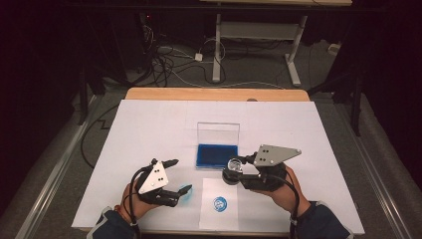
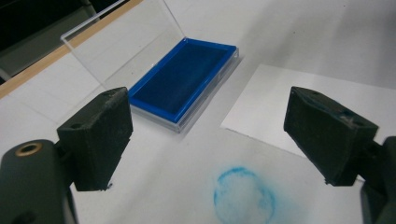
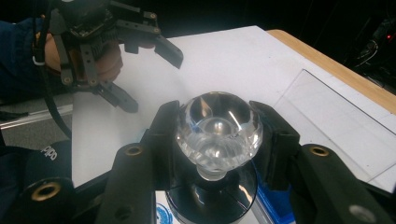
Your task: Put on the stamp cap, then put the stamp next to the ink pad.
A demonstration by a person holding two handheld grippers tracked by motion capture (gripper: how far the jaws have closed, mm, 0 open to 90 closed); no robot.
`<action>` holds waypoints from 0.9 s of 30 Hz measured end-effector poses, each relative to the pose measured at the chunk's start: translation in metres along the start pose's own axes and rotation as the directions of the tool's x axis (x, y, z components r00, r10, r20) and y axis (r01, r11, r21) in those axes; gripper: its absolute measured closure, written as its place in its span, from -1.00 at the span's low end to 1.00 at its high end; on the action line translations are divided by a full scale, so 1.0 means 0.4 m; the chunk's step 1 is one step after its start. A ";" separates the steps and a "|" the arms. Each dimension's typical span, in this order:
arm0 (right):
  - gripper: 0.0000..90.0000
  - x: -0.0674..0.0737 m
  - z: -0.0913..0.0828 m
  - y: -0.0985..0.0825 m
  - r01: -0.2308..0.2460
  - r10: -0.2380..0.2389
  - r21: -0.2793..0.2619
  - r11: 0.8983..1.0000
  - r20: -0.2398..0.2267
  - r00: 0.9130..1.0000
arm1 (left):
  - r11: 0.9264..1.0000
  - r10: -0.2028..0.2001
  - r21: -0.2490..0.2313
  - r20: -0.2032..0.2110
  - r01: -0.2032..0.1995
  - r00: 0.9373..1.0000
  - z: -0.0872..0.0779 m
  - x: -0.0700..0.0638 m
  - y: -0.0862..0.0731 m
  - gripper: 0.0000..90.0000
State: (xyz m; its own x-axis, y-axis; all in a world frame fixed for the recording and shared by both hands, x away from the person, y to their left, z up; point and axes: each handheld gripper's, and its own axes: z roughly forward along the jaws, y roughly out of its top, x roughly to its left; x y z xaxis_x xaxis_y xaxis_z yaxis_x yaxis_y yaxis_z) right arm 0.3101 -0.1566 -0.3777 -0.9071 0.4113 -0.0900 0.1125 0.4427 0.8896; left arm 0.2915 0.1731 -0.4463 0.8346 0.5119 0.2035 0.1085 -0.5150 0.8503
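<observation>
Your right gripper (image 1: pixel 234 172) pinches the stamp (image 3: pixel 219 128) by its clear knob, held just above the desk (image 1: pixel 149 124) between the ink pad (image 1: pixel 216 154) and the paper (image 1: pixel 219 211). Your left gripper (image 1: pixel 175 177) has its jaws spread, nothing between them, over a blue smudge (image 2: pixel 243 196).

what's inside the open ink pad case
A dark blue ink pad fills the case tray; nothing lies on it. What's beneath the pad is hidden.

The right gripper's (image 3: pixel 219 135) black jaws are hiding the stamp's (image 3: pixel 219 128) sides, and the picture's bottom edge is cutting off the stamp's dark base.
</observation>
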 end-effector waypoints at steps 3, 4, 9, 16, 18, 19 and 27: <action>0.27 -0.001 -0.002 0.000 0.000 0.000 -0.002 1.000 0.001 1.000 | 1.000 -0.007 0.010 -0.016 0.007 1.000 -0.013 0.004 -0.016 -0.67; 0.27 -0.002 -0.003 0.000 0.001 -0.001 -0.001 1.000 0.005 1.000 | 1.000 -0.008 0.014 -0.022 0.008 1.000 -0.017 0.005 -0.021 -0.67; 0.27 -0.004 -0.007 -0.001 0.000 0.000 0.000 1.000 0.007 1.000 | 0.999 -0.027 0.034 -0.051 0.029 0.998 -0.038 0.007 -0.055 -0.67; 0.27 -0.009 -0.015 -0.003 -0.001 0.001 0.004 1.000 0.025 1.000 | 0.997 -0.048 0.059 -0.076 0.052 0.996 -0.062 0.009 -0.094 -0.68; 0.27 -0.011 -0.016 -0.004 -0.003 0.003 0.006 1.000 0.028 1.000 | 0.996 -0.044 0.068 -0.081 0.050 0.996 -0.068 0.009 -0.102 -0.68; 0.27 -0.012 -0.016 -0.005 -0.002 0.002 0.009 1.000 0.029 1.000 | 0.996 -0.047 0.072 -0.084 0.053 0.995 -0.071 0.010 -0.106 -0.68; 0.27 -0.028 -0.018 0.001 -0.007 0.006 0.023 1.000 0.056 0.998 | 0.992 -0.066 0.101 -0.090 0.075 0.994 -0.099 0.000 -0.141 -0.67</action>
State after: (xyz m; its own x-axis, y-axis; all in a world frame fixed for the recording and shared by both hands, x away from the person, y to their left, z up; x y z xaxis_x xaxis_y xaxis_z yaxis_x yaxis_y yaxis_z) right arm 0.3174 -0.1667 -0.3732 -0.8824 0.4575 -0.1099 0.1279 0.4579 0.8798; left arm 0.2638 0.2295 -0.4751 0.7735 0.6048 0.1896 0.2249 -0.5416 0.8100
